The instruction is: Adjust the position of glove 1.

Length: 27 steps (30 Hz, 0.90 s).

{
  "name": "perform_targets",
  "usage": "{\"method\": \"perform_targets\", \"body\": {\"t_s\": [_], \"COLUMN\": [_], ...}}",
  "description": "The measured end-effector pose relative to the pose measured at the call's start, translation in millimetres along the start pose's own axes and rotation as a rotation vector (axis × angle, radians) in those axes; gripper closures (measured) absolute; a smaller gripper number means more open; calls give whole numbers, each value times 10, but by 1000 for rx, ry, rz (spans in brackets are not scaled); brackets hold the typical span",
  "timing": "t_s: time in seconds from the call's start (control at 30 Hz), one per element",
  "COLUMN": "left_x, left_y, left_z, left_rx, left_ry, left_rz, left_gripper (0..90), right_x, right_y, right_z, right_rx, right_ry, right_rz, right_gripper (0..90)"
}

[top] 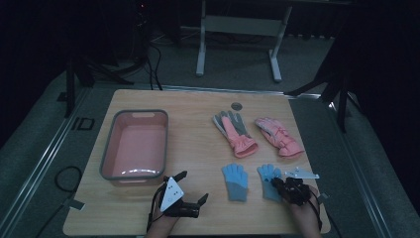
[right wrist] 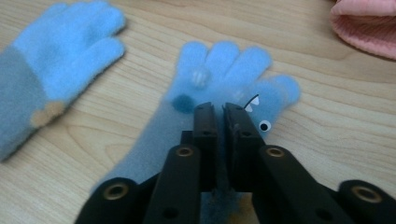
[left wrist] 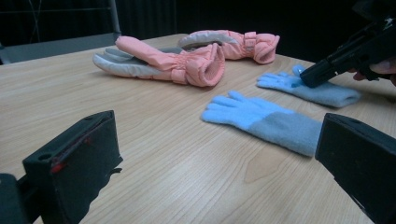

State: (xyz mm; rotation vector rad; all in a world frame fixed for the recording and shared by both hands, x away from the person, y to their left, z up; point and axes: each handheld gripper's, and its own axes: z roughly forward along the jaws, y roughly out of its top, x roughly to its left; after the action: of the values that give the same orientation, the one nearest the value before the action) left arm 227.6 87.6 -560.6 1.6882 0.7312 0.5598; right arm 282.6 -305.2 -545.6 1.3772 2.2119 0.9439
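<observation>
Right tool: jaws nearly together over my blue glove, near worktop front-right corner.
Left tool: jaws apart, bare wood ahead.
Right gripper view: glove's face print.

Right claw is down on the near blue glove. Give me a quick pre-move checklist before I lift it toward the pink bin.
1. Right claw over the right blue glove, jaws nearly closed: ok.
2. Glove fabric pinched between the jaws: cannot tell.
3. Left blue glove lies apart from it, won't be dragged: ok.
4. Pink bin looks empty: ok.
5. Left claw sits open near the bin, on the likely path: not ok.
6. Pink ski gloves farther back, out of the way: ok.
</observation>
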Motion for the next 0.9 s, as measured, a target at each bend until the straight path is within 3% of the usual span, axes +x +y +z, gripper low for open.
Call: {"method": "perform_targets", "body": {"t_s": [0.13,0.23,0.27,0.3,0.33,0.5,0.57,0.63,0.7,0.9], "left_x": [-2,-3,-3,-1,-2,-3,-4,-4,-3,-3], "left_y": [0,0,0,0,0,1,2,3,3,2], "left_z": [-1,1,1,-1,-1,2,4,7,6,5], "left_rx": [0,0,0,1,0,3,6,7,5,3], "left_ry": [0,-1,-1,-1,0,0,-1,-2,-2,0], "left_rz": [4,1,1,5,5,3,5,4,2,1], "left_gripper": [0,0,0,0,0,0,0,0,0,0], "right_x": [-18,-22,-22,-22,-25,-97,-110,-65,-25,25], "right_y": [42,85,85,96,96,52,6,-4,-22,-10], "right_z": [-56,-101,-101,-93,-74,63,99,93,92,66], "right_rx": [-1,-27,-27,-26,-20,4,-28,-31,-42,-48], "right_ry": [-4,53,53,84,87,106,112,94,81,34], "right_rz": [-52,-119,-119,-165,-182,-170,-164,-182,-183,-148], "right_gripper": [686,614,614,599,600,578,620,733,790,851]}}
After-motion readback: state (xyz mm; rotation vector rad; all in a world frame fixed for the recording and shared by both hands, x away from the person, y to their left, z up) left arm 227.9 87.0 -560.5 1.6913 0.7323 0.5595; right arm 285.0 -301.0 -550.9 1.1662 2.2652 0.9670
